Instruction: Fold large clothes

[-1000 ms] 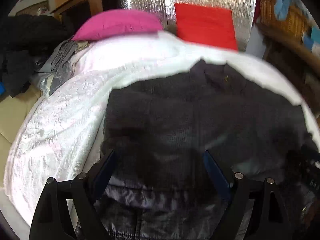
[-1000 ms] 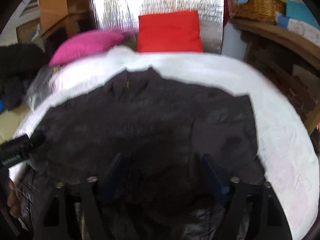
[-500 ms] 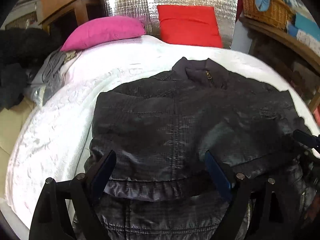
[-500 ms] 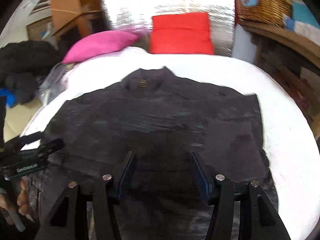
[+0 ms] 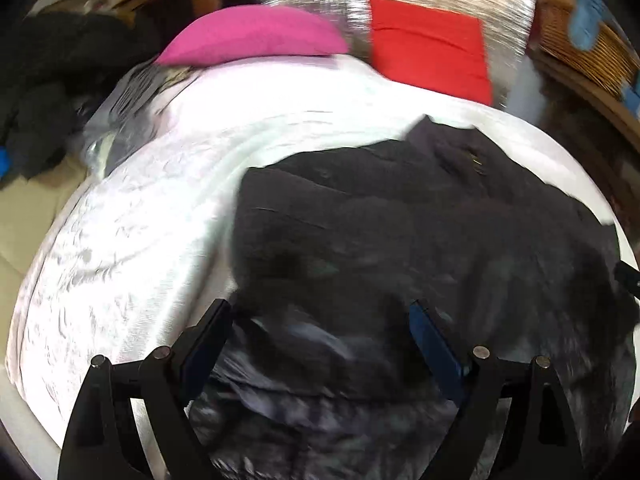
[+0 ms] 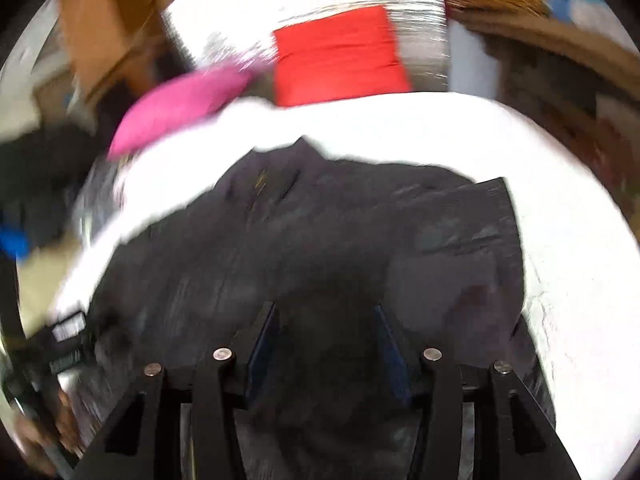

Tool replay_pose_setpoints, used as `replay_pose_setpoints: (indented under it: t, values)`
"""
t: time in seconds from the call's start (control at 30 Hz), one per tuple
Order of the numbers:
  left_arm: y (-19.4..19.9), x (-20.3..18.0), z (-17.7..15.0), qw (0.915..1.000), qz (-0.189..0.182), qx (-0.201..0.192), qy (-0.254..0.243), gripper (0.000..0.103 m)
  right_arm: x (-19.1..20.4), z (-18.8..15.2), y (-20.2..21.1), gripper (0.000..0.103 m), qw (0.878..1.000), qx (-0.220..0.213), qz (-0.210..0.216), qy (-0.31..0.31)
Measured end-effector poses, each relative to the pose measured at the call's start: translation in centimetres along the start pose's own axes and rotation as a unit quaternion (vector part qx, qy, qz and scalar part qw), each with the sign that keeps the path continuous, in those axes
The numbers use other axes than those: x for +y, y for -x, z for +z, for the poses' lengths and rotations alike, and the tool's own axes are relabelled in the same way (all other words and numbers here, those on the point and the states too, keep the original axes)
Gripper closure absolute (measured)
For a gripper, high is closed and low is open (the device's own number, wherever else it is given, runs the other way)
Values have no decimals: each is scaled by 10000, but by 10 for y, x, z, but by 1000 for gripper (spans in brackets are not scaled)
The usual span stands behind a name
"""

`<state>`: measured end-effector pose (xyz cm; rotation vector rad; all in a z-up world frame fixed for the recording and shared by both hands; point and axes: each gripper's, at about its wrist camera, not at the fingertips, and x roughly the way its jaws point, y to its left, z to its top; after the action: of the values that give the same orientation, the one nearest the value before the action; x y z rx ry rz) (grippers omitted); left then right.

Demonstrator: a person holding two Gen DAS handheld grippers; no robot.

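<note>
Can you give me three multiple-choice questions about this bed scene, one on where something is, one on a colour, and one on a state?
1. Where does the dark jacket lie?
A. on the white bedspread
B. in a basket
C. on the floor

2. What colour is the square cushion beside the pink pillow?
A. blue
B. red
C. green

3. How is the left gripper?
A. fingers wide apart
B. fingers pressed together
C. holding the pillow

Answers: 1 A, white cloth shows round it; 2 B, plainly red in both views; 3 A, a broad gap shows between them.

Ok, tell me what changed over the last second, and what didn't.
The right gripper has just been closing, its fingers narrower above the dark jacket but not pinching it. The left gripper stayed wide open. The jacket still lies spread on the white bed cover, pillows unmoved.
</note>
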<state>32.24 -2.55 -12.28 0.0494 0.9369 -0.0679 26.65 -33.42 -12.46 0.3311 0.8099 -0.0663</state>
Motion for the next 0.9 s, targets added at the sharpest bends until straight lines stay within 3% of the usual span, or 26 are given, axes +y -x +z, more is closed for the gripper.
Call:
replay_pose_setpoints:
  t: [0.17,0.37,0.43,0.47,0.53,0.77,0.83,0.9]
  values:
    - [-18,11,9,9990,352,220,148,13,-20,27,-25,34,9996,54,0,-259]
    - [-40,12,16,9975,557,435,-72,13,-7,30,-73,34,9969,552,-196,532]
    - [-39,10,16,9973,587,426,-90,13,1,27,-78,43,9928,594,-342,981]
    - [-40,9,17,9973,594,423,-95,13,3,29,-78,69,9922,613,-337,1036]
    - [-41,9,19,9973,594,418,-95,13,2,35,-79,81,9923,651,-396,973]
    - [-39,15,22,9971,684,326,-50,13,-9,44,-85,90,9953,525,-423,696]
    - [-37,17,21,9967,770,260,-38,13,-16,45,-79,97,9962,396,-561,529]
    - [-40,15,19,9963,799,289,-129,13,-26,46,-76,97,9966,309,-692,324]
